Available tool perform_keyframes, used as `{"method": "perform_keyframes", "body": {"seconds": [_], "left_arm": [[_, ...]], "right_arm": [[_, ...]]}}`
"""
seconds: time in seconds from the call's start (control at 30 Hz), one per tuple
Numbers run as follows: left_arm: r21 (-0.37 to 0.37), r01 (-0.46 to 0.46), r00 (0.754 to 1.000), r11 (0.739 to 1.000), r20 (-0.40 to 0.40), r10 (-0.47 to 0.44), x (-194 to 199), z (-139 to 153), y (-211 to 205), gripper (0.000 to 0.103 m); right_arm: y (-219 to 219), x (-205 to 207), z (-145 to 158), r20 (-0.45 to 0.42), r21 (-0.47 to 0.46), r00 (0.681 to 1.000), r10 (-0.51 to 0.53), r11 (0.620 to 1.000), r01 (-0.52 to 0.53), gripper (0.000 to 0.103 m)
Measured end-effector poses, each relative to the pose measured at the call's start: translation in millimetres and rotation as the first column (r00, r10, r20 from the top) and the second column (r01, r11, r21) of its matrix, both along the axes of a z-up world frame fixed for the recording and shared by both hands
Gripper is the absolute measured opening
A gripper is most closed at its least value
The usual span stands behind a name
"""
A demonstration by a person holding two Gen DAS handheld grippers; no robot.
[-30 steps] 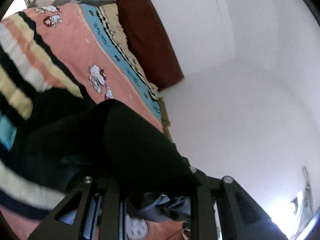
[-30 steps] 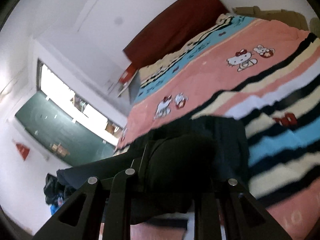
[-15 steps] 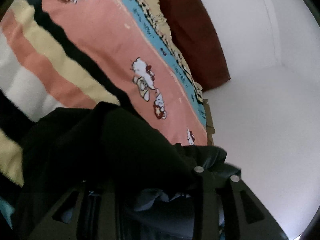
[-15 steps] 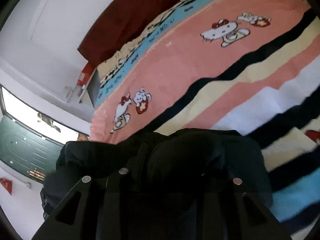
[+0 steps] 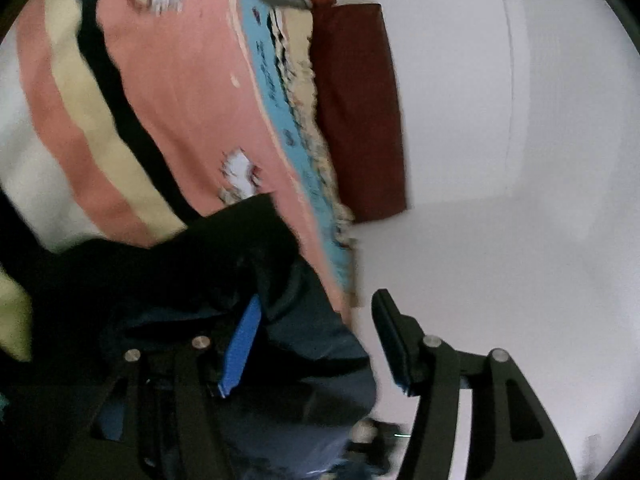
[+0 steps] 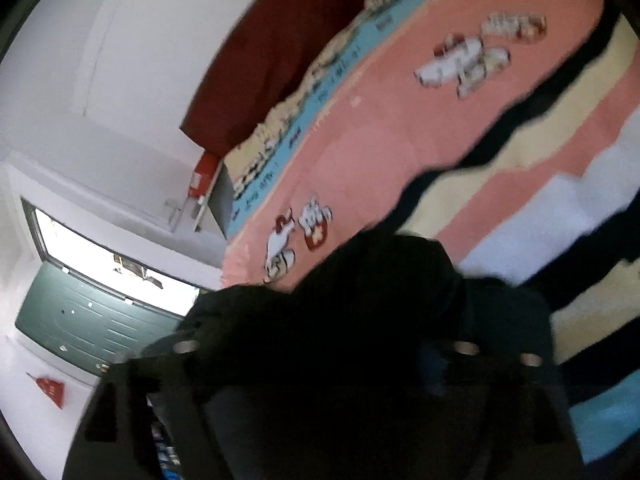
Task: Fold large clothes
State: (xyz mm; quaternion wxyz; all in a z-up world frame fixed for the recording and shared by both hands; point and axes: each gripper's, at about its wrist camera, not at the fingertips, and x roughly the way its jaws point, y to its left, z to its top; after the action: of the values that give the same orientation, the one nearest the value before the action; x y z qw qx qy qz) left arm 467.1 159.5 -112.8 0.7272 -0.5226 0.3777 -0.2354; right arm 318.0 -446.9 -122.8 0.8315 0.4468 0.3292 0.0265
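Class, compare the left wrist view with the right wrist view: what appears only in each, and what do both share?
Only the left wrist view: the left tool, its jaws just opened, with a blue pad exposed against the fabric. Only the right wrist view: a bright window, a green panel and a red tag on the wall. Both: the dark garment, the striped cartoon blanket and the dark red headboard.

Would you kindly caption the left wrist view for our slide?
Left gripper, jaws just opened, over a dark garment on a striped cartoon blanket.
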Motion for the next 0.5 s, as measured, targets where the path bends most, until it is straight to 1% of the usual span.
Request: {"method": "perform_keyframes", "body": {"seconds": [0.03, 0.1, 0.13, 0.23, 0.3, 0.33, 0.4, 0.43, 0.47, 0.5], "left_arm": [[0.099, 0.001, 1.000, 0.995, 0.007, -0.002, -5, 13, 0, 0.056], [0.225, 0.008, 1.000, 0.974, 0.027, -0.015, -16, 31, -3, 0.056], [0.294, 0.016, 0.999, 0.956, 0.039, -0.028, -24, 40, -9, 0.056], [0.391, 0.059, 0.994, 0.919, 0.058, -0.089, -40, 53, -31, 0.056], [0.450, 0.114, 0.985, 0.886, 0.063, -0.159, -49, 56, -59, 0.056], [0.480, 0.142, 0.979, 0.866, 0.064, -0.196, -58, 58, -71, 0.056], [0.547, 0.192, 0.962, 0.815, 0.061, -0.268, -58, 56, -105, 0.056], [0.586, 0.218, 0.949, 0.780, 0.059, -0.310, -57, 54, -125, 0.056], [0.612, 0.235, 0.940, 0.755, 0.056, -0.337, -59, 52, -141, 0.056], [0.648, 0.247, 0.930, 0.721, 0.049, -0.363, -55, 49, -158, 0.056]], "right_arm": [[-1, -5, 13, 0.024, -0.035, 1.000, -0.002, 0.999, 0.003, 0.082], [-1, -13, 35, 0.050, -0.101, 0.999, 0.001, 0.995, 0.004, 0.082], [4, -19, 49, 0.061, -0.150, 0.998, 0.012, 0.989, -0.003, 0.082], [27, -26, 71, 0.062, -0.254, 0.995, 0.073, 0.966, -0.055, 0.082], [50, -26, 76, 0.047, -0.315, 0.991, 0.126, 0.943, -0.105, 0.082], [68, -24, 77, 0.031, -0.353, 0.986, 0.166, 0.924, -0.145, 0.082], [98, -20, 74, -0.005, -0.418, 0.973, 0.230, 0.884, -0.211, 0.081], [109, -17, 71, -0.022, -0.445, 0.967, 0.255, 0.863, -0.238, 0.081], [126, -11, 67, -0.049, -0.487, 0.957, 0.287, 0.830, -0.273, 0.081], [136, -6, 62, -0.063, -0.515, 0.950, 0.307, 0.805, -0.294, 0.081]]}}
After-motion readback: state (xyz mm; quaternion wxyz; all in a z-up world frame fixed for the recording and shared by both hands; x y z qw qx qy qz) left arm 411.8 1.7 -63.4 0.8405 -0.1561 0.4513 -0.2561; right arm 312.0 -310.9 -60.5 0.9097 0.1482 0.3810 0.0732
